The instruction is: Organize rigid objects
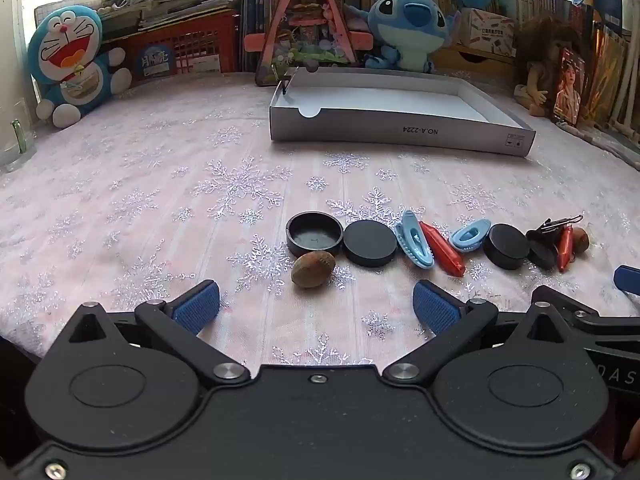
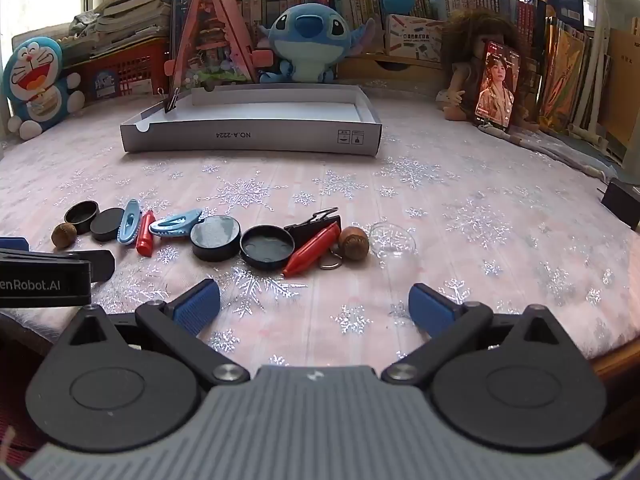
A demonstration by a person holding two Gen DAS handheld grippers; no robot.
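Left view, box (image 1: pixel 400 136): open white tray, one binder clip (image 1: pixel 285 85) on its far-left wall, side printed "NO.A-2224" upside down
Left view, left gripper (image 1: pixel 316 304): spread, nothing between, walnut (image 1: pixel 313 269) just ahead
Right view, items (image 2: pixel 216 238): caps, clips, red pens in a row before the box
Right view, right gripper (image 2: pixel 314 306): spread, nothing between
Right view, writing: "enRobot.AI" on the other gripper

Snowflake tablecloth (image 2: pixel 460 200): shallow white box (image 2: pixel 256 136) at back; row of lids, clips, nuts in front.
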